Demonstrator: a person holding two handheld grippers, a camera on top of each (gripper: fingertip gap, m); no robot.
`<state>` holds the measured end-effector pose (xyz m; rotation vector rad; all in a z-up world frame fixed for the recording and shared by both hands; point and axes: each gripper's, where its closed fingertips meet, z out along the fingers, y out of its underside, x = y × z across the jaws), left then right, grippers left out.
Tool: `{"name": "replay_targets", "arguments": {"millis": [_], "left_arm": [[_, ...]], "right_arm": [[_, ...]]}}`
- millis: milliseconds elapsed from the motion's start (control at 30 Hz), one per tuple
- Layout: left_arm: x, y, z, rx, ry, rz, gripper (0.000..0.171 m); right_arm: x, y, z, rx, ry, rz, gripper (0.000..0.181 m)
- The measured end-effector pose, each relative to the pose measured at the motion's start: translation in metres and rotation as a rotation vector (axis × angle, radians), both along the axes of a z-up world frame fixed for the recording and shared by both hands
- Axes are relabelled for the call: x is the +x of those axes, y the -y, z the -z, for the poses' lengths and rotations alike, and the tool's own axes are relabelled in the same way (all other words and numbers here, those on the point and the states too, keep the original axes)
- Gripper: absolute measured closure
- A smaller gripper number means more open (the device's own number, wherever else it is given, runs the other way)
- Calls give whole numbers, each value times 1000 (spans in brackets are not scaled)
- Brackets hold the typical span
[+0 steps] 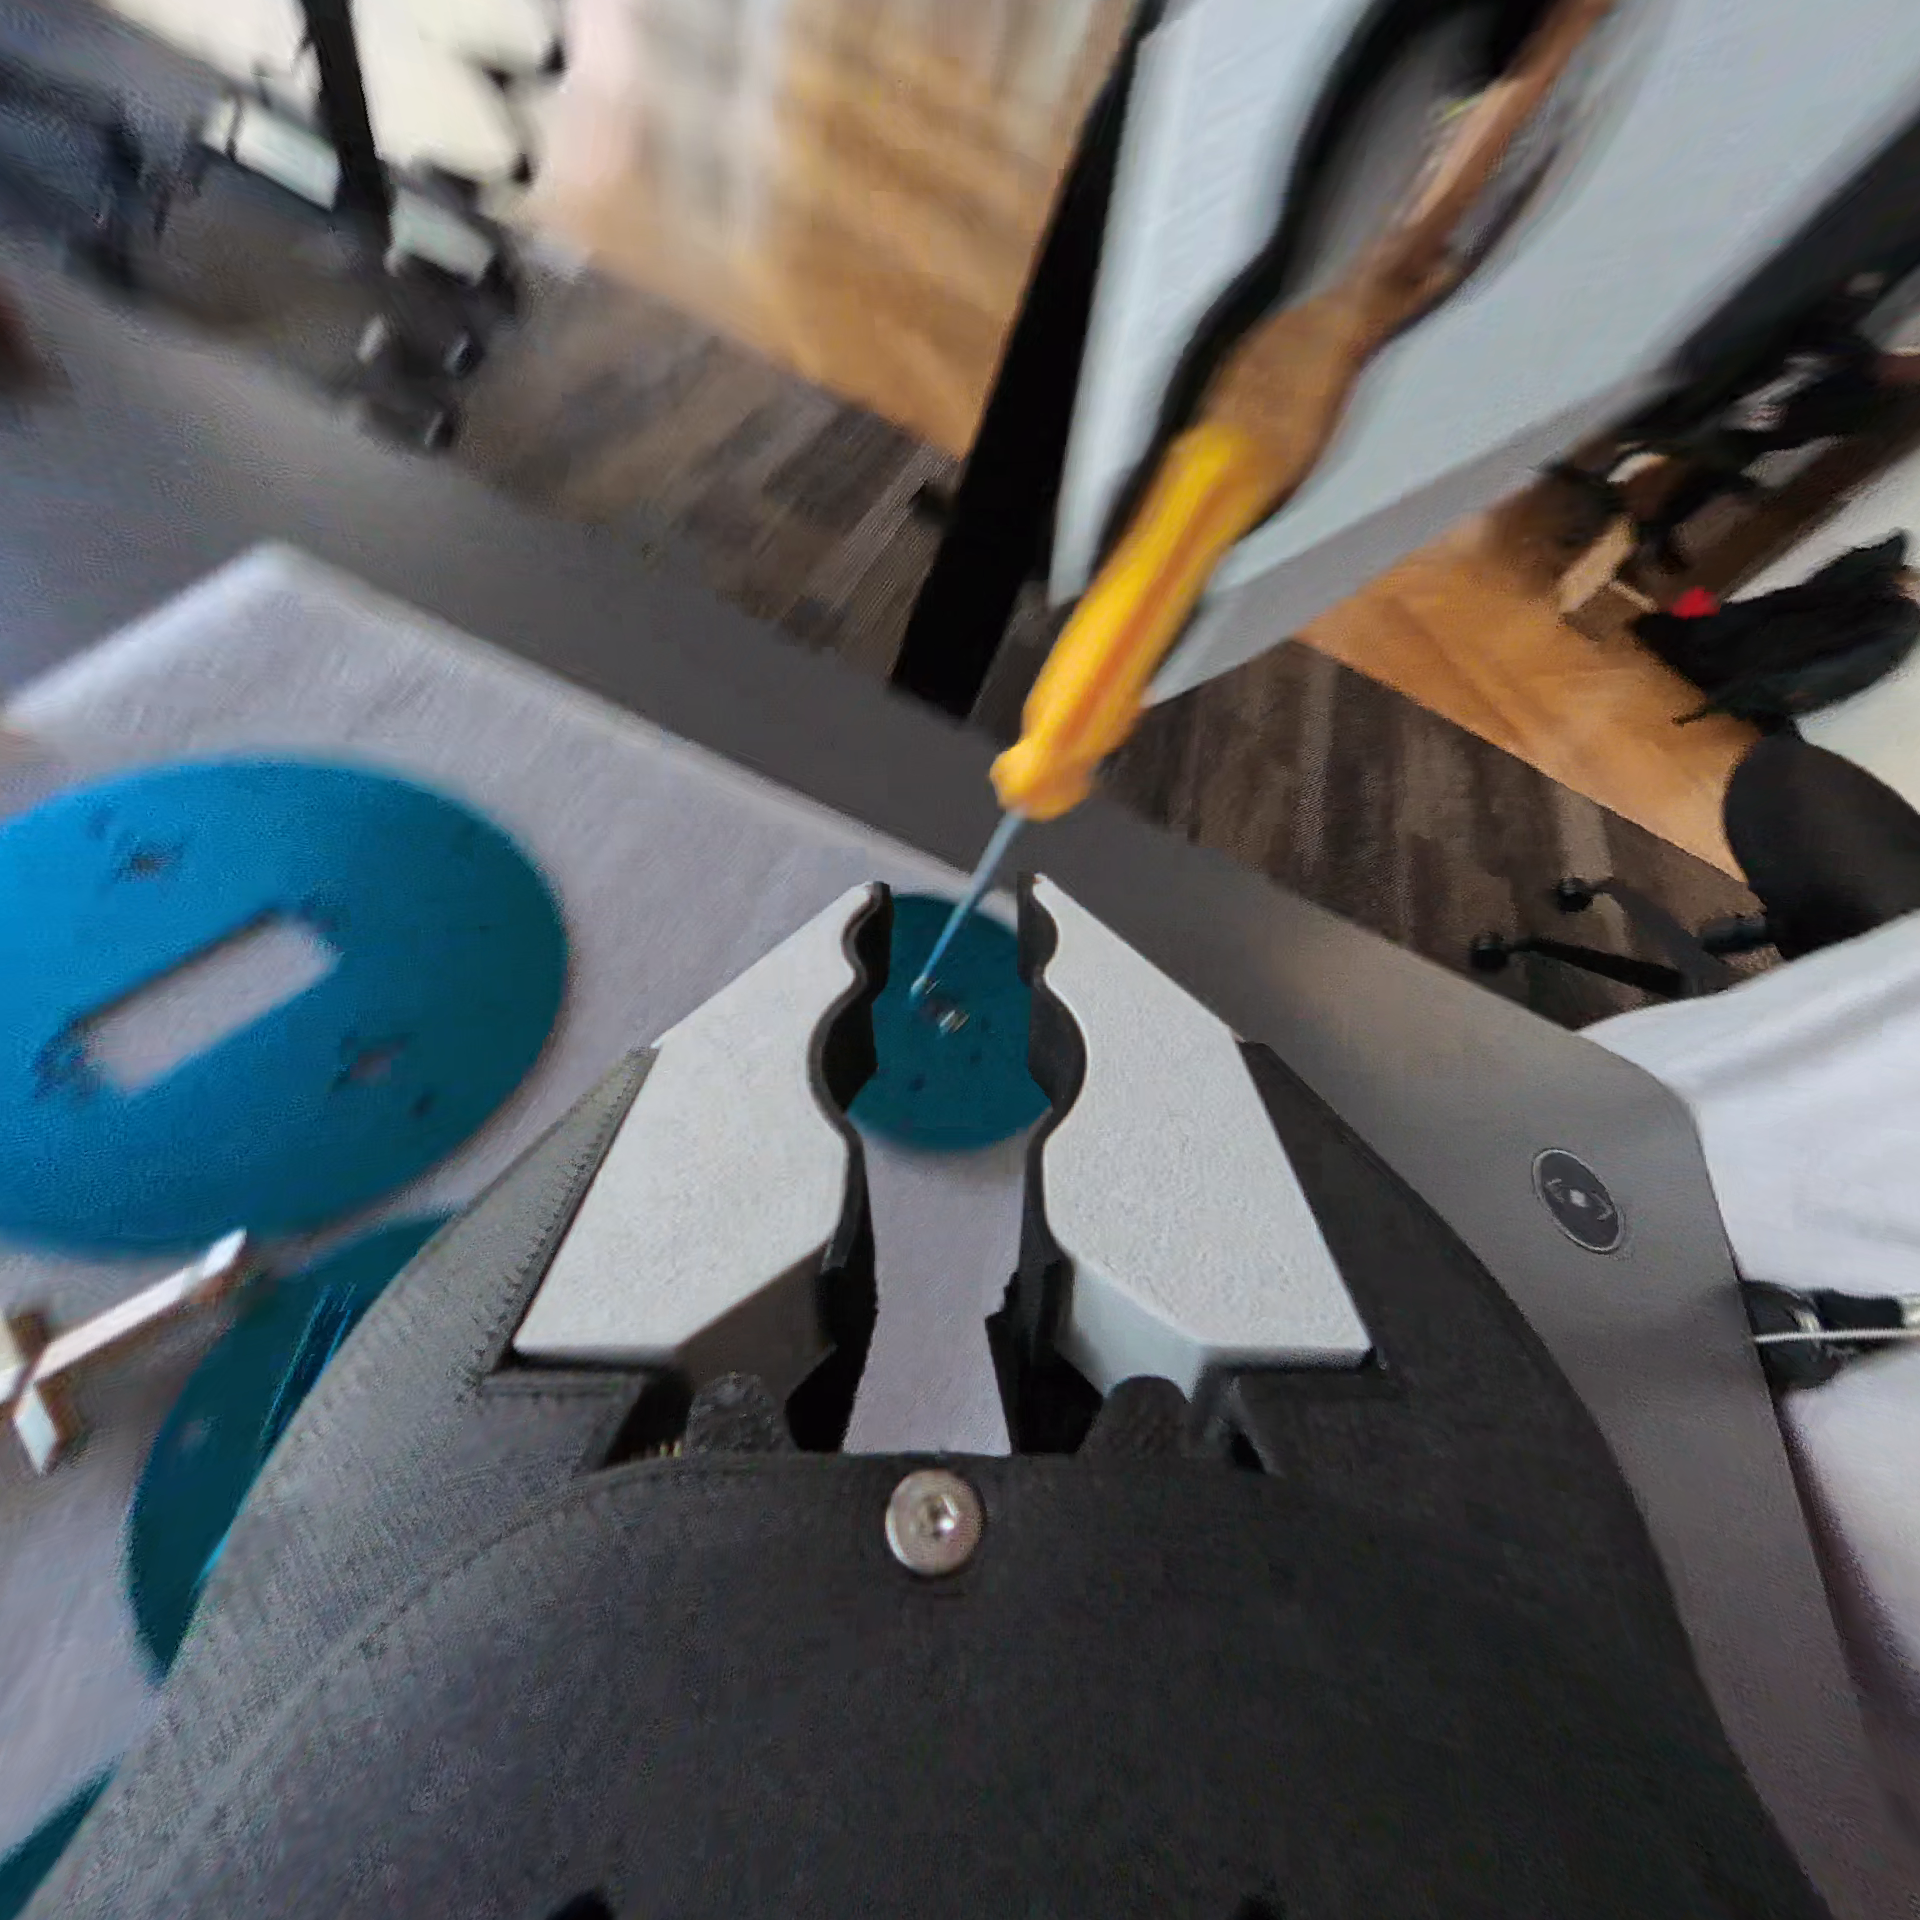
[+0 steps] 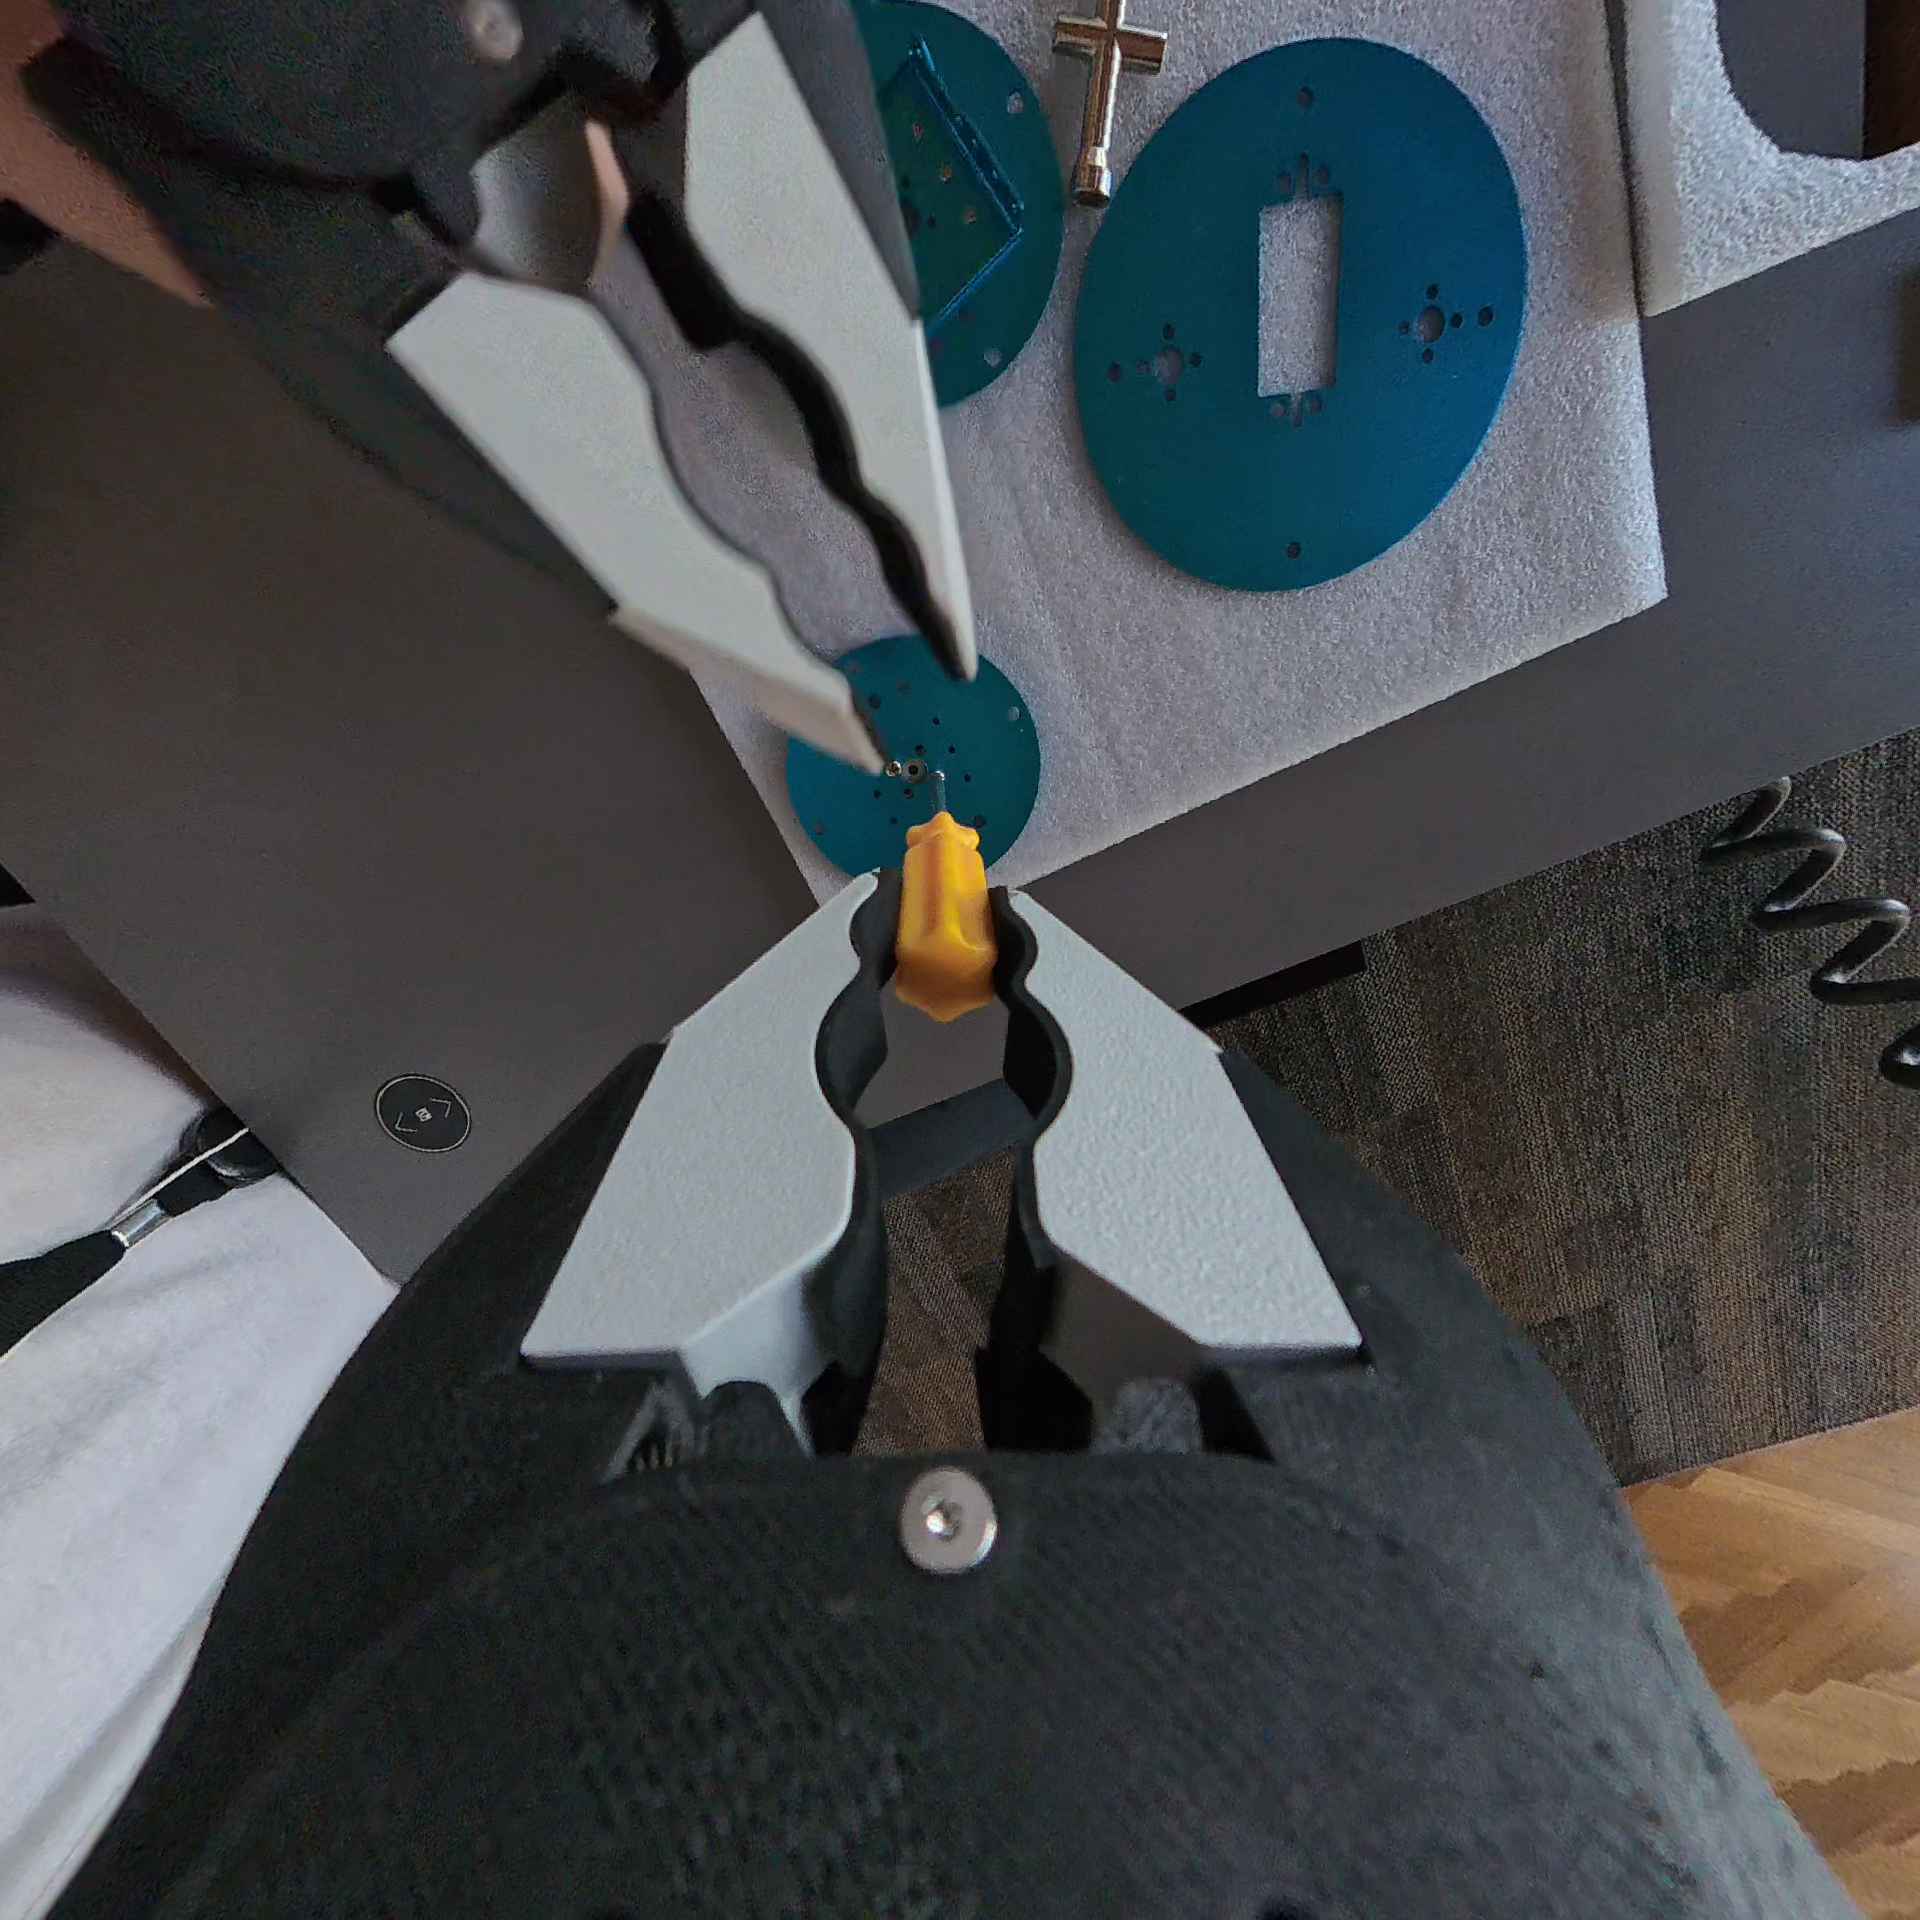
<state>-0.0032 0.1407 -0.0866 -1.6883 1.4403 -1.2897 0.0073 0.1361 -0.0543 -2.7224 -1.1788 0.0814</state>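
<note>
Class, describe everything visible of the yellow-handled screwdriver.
The screwdriver is small, with a fluted yellow handle, plastic by its look, and a thin metal shaft. The right gripper is shut on the handle. The tool slants down so its tip meets, or nearly meets, a tiny screw near the middle of the small blue disc, on white foam. The left gripper hovers, fingertips close beside the tip.

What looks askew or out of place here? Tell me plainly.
Little stands out. The small blue disc lies at the very corner of the white foam sheet, its edge about at the sheet's edge. The right claw grips the yellow screwdriver, tip at the disc's centre; the left claw touches the disc.
</note>
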Motion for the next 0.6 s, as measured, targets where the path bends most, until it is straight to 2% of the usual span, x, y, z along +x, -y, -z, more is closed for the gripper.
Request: {"name": "replay_targets", "arguments": {"millis": [33, 100, 167, 233, 300, 400, 500, 600], "left_arm": [[7, 9, -7, 61, 33, 25, 147], [19, 17, 3, 177, -15, 44, 139], [25, 18, 18, 232, -76, 40, 149], [28, 11, 20, 257, -62, 7, 168], [27, 11, 20, 263, -53, 19, 168], [25, 11, 20, 264, -51, 26, 169], [25, 11, 20, 259, -48, 29, 168], [25, 11, 20, 259, -48, 32, 168]], "right_arm": [[0, 0, 0, -1, -3, -3, 164], [-1, -1, 0, -1, -9, -14, 164], [-2, -2, 0, -2, -20, -20, 165], [-3, -1, 1, -16, -27, -43, 165], [-4, 2, 1, -27, -29, -146, 160], [-4, -1, -10, 30, -31, -340, 141], [-8, -2, -20, 104, -61, -518, 143], [-11, 1, -18, 102, -75, -560, 151]]}}
